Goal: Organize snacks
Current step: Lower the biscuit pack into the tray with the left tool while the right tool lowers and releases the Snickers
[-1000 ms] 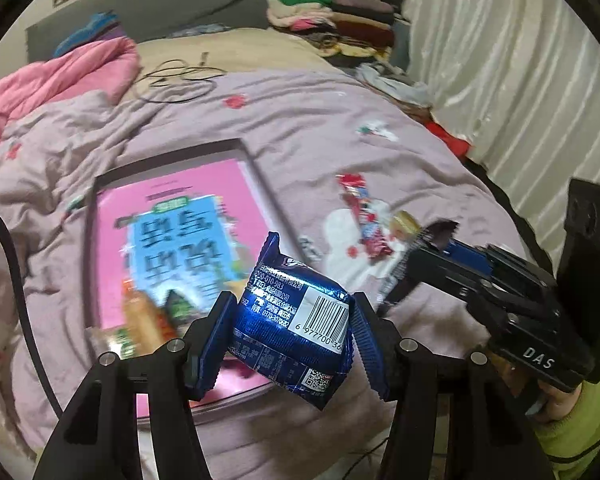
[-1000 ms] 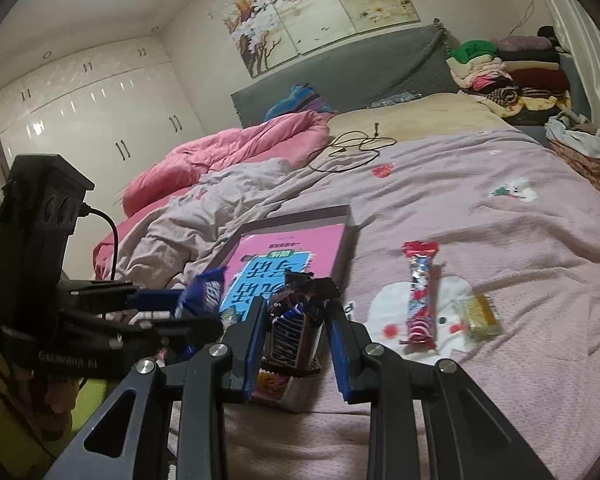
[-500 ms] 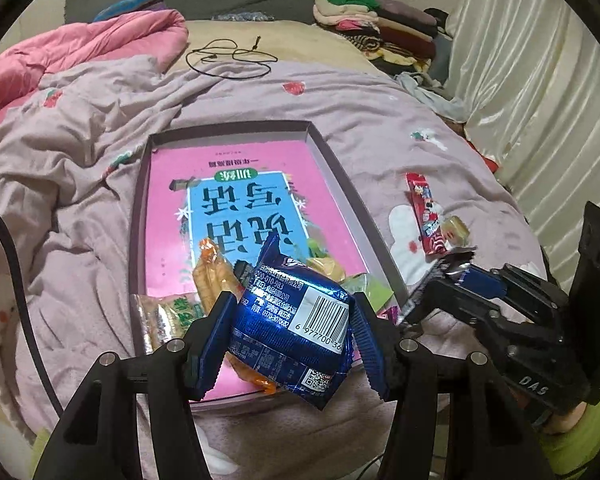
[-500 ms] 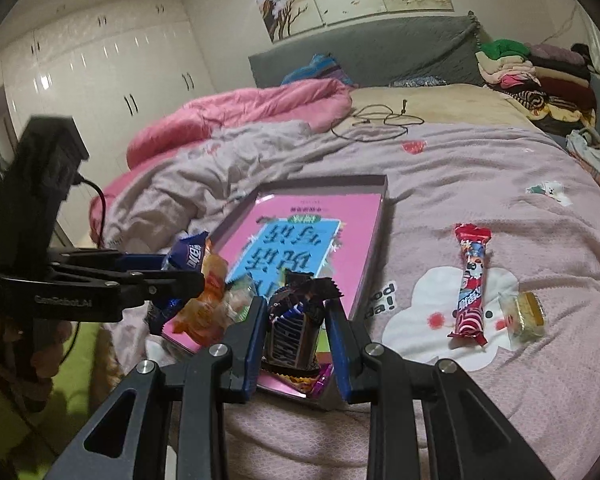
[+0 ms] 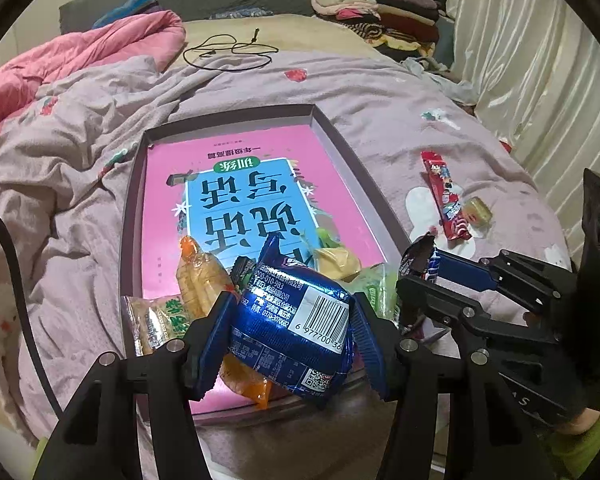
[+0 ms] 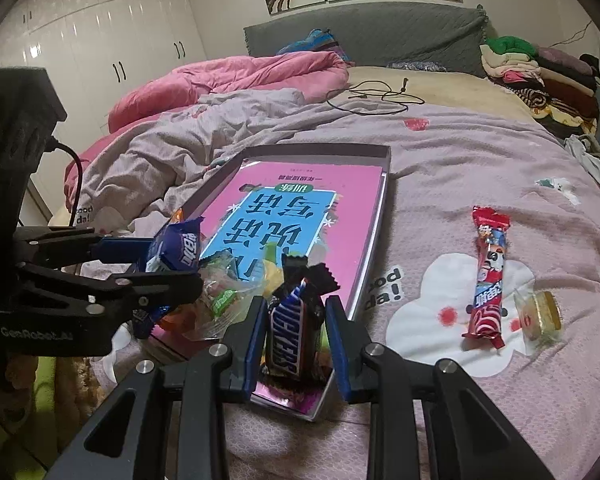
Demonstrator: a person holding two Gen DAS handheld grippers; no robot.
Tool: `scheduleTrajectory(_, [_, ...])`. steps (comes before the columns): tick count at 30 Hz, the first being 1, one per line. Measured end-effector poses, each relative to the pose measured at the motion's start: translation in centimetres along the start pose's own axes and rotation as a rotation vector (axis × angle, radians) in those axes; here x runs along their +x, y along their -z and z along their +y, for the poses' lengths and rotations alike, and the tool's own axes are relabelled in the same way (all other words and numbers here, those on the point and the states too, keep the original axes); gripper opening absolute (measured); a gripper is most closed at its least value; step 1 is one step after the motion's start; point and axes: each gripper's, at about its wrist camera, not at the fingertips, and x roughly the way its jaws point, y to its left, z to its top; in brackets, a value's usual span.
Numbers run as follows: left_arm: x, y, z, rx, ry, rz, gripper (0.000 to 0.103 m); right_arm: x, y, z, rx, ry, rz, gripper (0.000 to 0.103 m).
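My left gripper (image 5: pixel 290 340) is shut on a blue foil snack pack (image 5: pixel 296 324), held over the near end of a shallow tray (image 5: pixel 364 184) lined with a pink and blue book cover. Several snacks lie in that near end, among them an orange packet (image 5: pixel 202 284) and a green one (image 6: pixel 224 300). My right gripper (image 6: pixel 296 332) is shut on a brown Snickers bar (image 6: pixel 290 328) above the tray's near right corner. In the right wrist view the left gripper (image 6: pixel 168 268) shows at the left with its blue pack (image 6: pixel 176 250). A red stick snack (image 6: pixel 488 276) and a small yellow candy (image 6: pixel 540 312) lie on the blanket to the right.
The tray rests on a lilac blanket (image 5: pixel 380 100) over a bed. A pink quilt (image 6: pixel 228 76) is bunched at the far left, a black cable (image 5: pixel 228 52) lies beyond the tray, and folded clothes (image 6: pixel 540 68) are stacked far right. White curtains (image 5: pixel 540 60) hang along the right.
Both grippers came down and in over the tray's near end, each still gripping its snack. The tray and its pile of snacks now sit larger and closer under them.
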Motion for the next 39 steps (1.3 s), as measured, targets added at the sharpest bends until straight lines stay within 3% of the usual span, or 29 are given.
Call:
scheduleTrajectory(6, [0.3, -0.2, -0.1, 0.000, 0.002, -0.002, 0.060, 0.0, 0.3, -0.2, 0.012, -0.018, 0.001, 0.032])
scheduleTrajectory(11, [0.6, -0.3, -0.3, 0.004, -0.002, 0.002, 0.060, -0.5, 0.4, -0.4, 0.026, -0.036, -0.009, 0.045])
scheduleTrajectory(19, [1.2, -0.5, -0.5, 0.000, -0.001, 0.008, 0.062, -1.3, 0.7, -0.9, 0.051, -0.039, -0.021, 0.054])
scheduleTrajectory(39, [1.9, -1.3, -0.3, -0.030, -0.007, -0.008, 0.066, -3.0, 1.1, -4.0, 0.133, 0.007, -0.057, 0.057])
